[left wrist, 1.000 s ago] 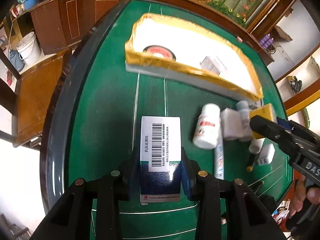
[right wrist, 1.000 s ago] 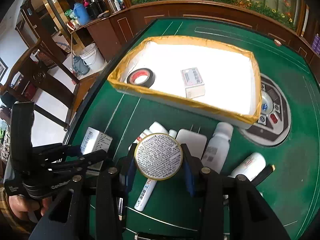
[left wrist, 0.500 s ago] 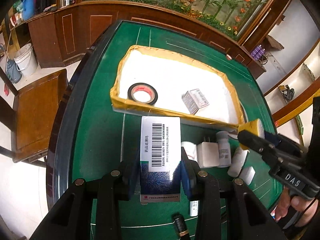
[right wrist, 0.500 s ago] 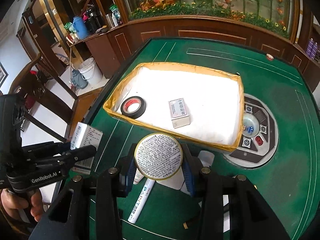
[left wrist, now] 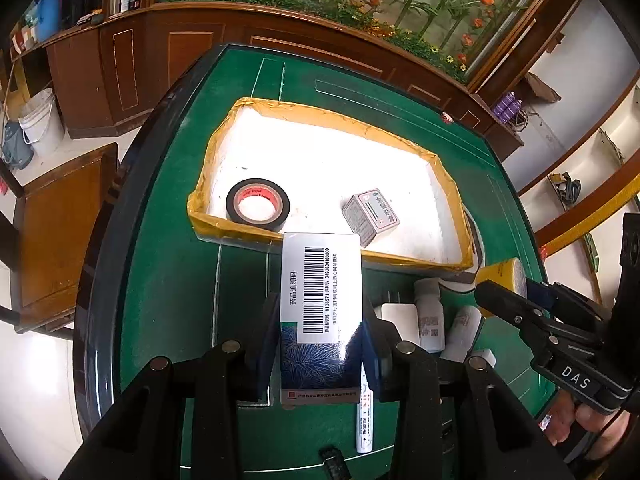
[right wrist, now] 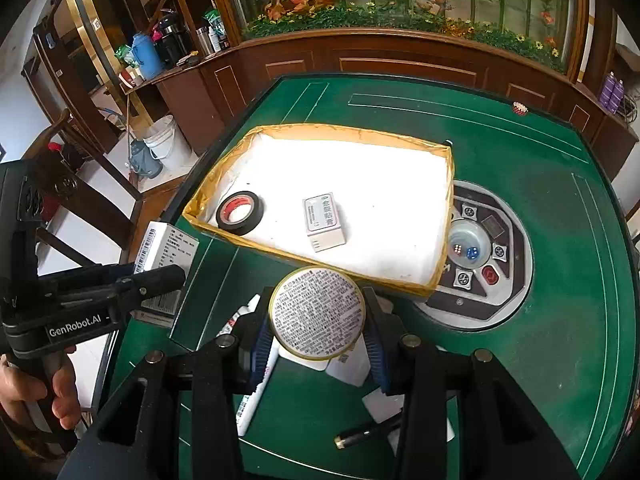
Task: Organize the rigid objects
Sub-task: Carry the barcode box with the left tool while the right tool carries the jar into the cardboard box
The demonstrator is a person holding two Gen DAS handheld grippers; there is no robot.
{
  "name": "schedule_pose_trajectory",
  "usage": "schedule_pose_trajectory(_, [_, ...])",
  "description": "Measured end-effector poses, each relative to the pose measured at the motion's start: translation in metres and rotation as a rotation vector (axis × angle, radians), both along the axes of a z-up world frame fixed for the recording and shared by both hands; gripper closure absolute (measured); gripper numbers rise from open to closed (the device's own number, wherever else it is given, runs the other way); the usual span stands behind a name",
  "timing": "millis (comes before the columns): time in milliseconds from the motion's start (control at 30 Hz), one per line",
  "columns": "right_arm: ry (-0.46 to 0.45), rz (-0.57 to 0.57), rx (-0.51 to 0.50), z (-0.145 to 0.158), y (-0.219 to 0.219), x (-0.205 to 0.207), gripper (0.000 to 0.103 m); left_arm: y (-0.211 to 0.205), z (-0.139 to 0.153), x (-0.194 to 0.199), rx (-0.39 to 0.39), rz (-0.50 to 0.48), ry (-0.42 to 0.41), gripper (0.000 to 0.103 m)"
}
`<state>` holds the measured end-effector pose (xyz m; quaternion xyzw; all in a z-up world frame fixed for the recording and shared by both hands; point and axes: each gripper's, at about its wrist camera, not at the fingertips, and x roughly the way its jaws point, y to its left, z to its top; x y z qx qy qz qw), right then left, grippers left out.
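Observation:
My left gripper is shut on a medicine box with a barcode label, held above the green table just short of the tray's near wall. My right gripper is shut on a round yellow tin, also held near the tray's front edge. The yellow-rimmed white tray holds a roll of black tape and a small grey box. The left gripper and its box show in the right wrist view.
Below the grippers lie white bottles, a white charger, a marker pen and a dark pen. A dice console sits in the table to the right of the tray. A wooden chair stands at the left.
Both grippers have risen and drawn back with their objects, so the tray and table look smaller and more of the tray's inside shows.

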<state>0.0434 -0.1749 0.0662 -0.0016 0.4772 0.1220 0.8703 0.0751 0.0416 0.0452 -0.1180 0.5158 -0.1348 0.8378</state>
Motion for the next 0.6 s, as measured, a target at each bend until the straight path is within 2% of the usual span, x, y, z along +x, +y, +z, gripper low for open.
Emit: schedule_pose_trajectory(600, [-0.004,0.007,0.032,-0.004,-0.020,0.029,0.064,-0.005,0.001,0.029,0.003,0.033,0.017,0.065])
